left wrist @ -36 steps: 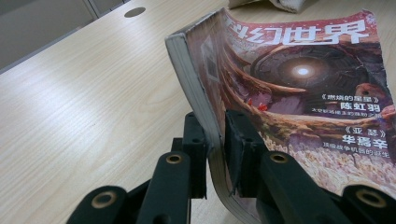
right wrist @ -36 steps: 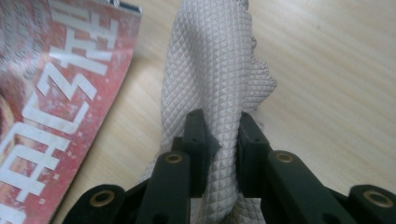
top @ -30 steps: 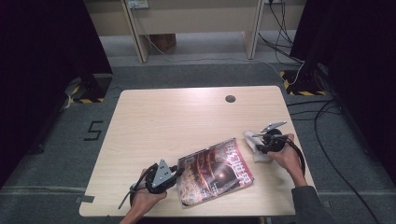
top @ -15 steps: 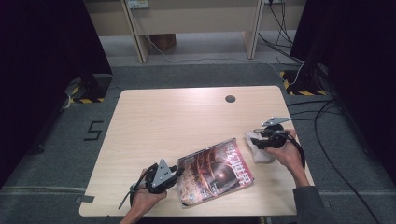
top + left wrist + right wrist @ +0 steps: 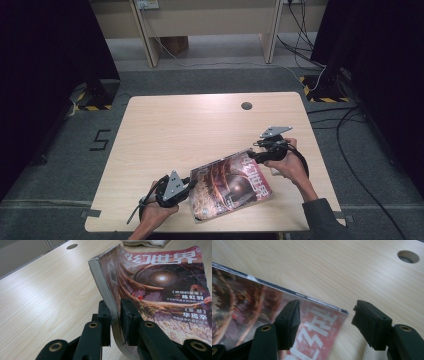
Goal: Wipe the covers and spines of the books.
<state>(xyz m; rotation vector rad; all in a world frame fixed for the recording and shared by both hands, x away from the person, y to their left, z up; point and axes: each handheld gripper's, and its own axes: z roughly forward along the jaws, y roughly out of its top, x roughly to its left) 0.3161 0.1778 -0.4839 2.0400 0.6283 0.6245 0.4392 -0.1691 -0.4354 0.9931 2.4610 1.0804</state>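
Bench (image 5: pixel 165 125): magazine (image 5: pixel 230 185) lies flat; L gripper (image 5: pixel 115 315) jaws clamp its spine edge. R gripper (image 5: pixel 325 322) jaws just been opening, nothing gripped, over corner.

Even overhead light on the pale wooden table (image 5: pixel 200 125), dark surroundings; glossy red magazine cover (image 5: pixel 249 302) blurred close-up, slight glare.

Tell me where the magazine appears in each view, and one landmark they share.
High view: magazine lies at the table's near edge, between both grippers.
Left gripper view: magazine fills the right half, its spine clamped.
Right gripper view: magazine at lower left.
Shared landmark: the table's round hole.
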